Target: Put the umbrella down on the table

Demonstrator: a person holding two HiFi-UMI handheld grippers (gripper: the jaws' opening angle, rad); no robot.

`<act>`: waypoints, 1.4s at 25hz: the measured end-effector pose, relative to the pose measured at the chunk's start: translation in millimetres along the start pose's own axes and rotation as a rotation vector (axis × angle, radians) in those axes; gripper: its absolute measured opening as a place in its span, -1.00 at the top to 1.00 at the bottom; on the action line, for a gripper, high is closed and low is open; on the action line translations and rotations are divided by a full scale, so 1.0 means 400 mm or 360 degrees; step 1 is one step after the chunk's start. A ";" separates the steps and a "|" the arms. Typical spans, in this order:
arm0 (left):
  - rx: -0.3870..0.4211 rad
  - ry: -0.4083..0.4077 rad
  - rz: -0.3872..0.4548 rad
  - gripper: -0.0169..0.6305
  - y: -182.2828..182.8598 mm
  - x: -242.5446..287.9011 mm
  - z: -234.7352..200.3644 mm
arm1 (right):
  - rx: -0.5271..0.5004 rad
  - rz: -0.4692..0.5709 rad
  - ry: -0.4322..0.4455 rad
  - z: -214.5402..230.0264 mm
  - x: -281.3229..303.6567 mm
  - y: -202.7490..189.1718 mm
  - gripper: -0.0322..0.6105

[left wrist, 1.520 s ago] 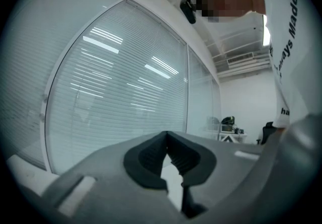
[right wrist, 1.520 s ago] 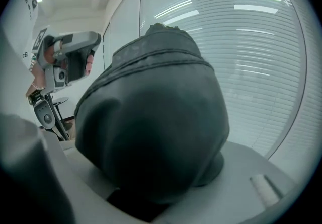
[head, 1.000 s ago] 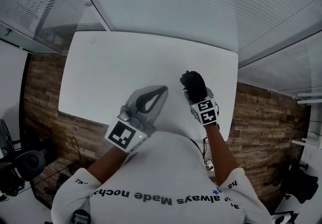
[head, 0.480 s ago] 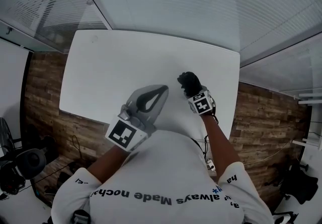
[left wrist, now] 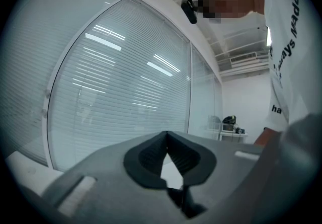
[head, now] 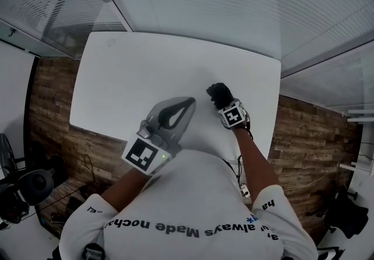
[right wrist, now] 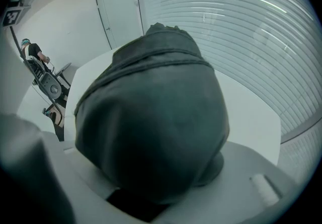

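Note:
A dark folded umbrella (head: 218, 94) in its fabric sleeve is clamped in my right gripper (head: 225, 106), over the right part of the white table (head: 128, 78). In the right gripper view the umbrella (right wrist: 156, 117) fills the space between the jaws of my right gripper (right wrist: 163, 172), its far end pointing steeply down at the table (right wrist: 251, 112). Whether it touches the top I cannot tell. My left gripper (head: 188, 103) hovers level over the table's near edge; in the left gripper view its pads (left wrist: 151, 157) meet at the tips of my left gripper (left wrist: 167, 133), with nothing held.
Glass walls with blinds (head: 193, 2) run behind the table. Wooden floor (head: 49, 107) shows on both sides. A dark chair (head: 26, 191) stands at the lower left. The table's right edge (head: 273, 113) is close to my right hand.
My right gripper has come down toward the table with the umbrella and tipped more steeply downward. The left gripper has stayed where it was.

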State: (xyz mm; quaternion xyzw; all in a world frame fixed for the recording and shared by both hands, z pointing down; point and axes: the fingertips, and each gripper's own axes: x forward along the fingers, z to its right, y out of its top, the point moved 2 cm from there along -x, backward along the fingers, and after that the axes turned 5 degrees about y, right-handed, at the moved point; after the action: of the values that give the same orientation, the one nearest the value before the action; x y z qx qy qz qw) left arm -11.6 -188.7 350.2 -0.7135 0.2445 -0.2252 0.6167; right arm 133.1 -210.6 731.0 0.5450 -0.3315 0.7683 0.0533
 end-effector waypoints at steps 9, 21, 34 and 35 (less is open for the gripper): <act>0.0000 0.0014 0.0000 0.94 0.006 -0.007 -0.006 | -0.0001 -0.0055 0.0006 0.007 0.021 -0.011 0.15; 0.0004 0.0046 -0.0007 0.94 0.000 0.004 -0.035 | 0.0038 -0.0132 0.0034 0.016 0.035 -0.022 0.13; 0.0000 0.0050 -0.0006 0.94 0.000 0.009 -0.028 | -0.0007 -0.0147 0.0032 0.020 0.047 -0.038 0.11; 0.0000 0.0051 -0.0007 0.94 0.000 0.009 -0.029 | -0.0011 -0.0146 0.0030 0.021 0.048 -0.038 0.11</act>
State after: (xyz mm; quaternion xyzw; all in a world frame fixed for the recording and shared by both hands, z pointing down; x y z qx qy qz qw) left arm -16.0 -199.9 351.9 -0.7104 0.2528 -0.2379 0.6122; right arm 138.7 -208.9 756.2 0.5520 -0.3084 0.7691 0.0935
